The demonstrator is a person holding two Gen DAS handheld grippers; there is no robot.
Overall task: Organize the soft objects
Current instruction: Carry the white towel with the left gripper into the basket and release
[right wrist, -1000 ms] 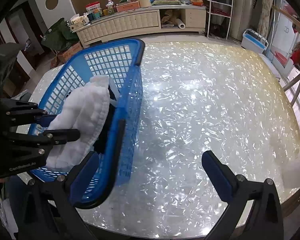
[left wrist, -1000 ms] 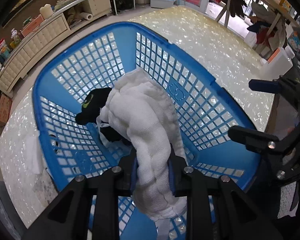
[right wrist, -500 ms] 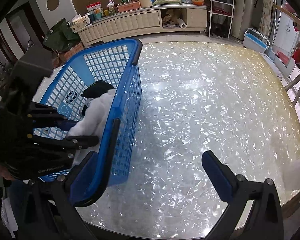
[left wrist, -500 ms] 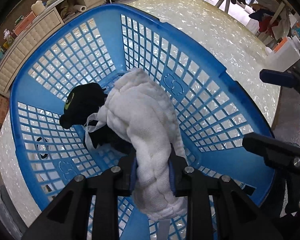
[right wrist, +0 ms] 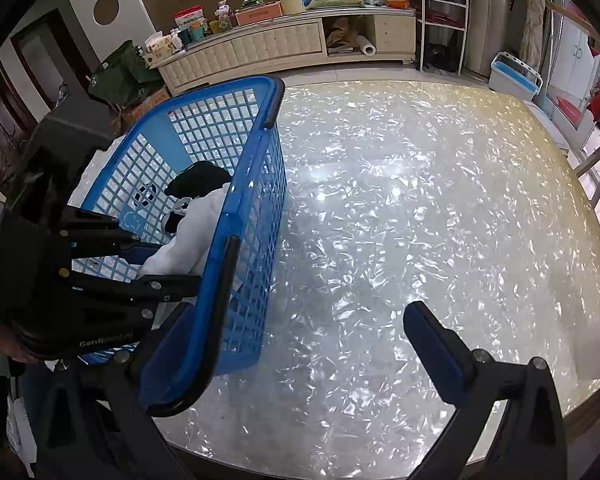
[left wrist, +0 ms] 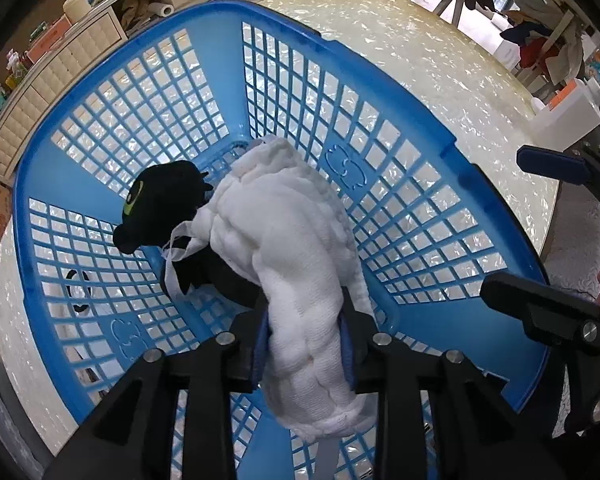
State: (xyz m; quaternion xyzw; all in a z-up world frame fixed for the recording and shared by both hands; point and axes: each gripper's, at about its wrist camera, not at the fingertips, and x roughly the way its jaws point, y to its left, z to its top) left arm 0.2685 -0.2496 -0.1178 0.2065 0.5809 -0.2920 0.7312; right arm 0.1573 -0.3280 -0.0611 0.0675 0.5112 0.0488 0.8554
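My left gripper (left wrist: 306, 336) is shut on a white quilted cloth (left wrist: 284, 232) and holds it low inside the blue lattice basket (left wrist: 404, 108). The cloth drapes over a black plush toy (left wrist: 160, 200) with a green eye that lies on the basket floor. In the right wrist view the left gripper (right wrist: 168, 264) is inside the basket (right wrist: 256, 184), with the cloth (right wrist: 196, 232) and the black toy (right wrist: 200, 176) behind the near wall. My right gripper (right wrist: 296, 344) is open and empty, with its left finger by the basket's near black handle.
The basket stands on a shiny pearl-patterned table (right wrist: 420, 208). A white plastic bottle (left wrist: 568, 116) stands near the table's far right edge. A white cabinet (right wrist: 284, 44) with clutter stands beyond the table. A blue and white bin (right wrist: 516, 76) is on the floor.
My left gripper has gone down into the basket with the white cloth, which now rests against the black toy. The right gripper has stayed open in place.
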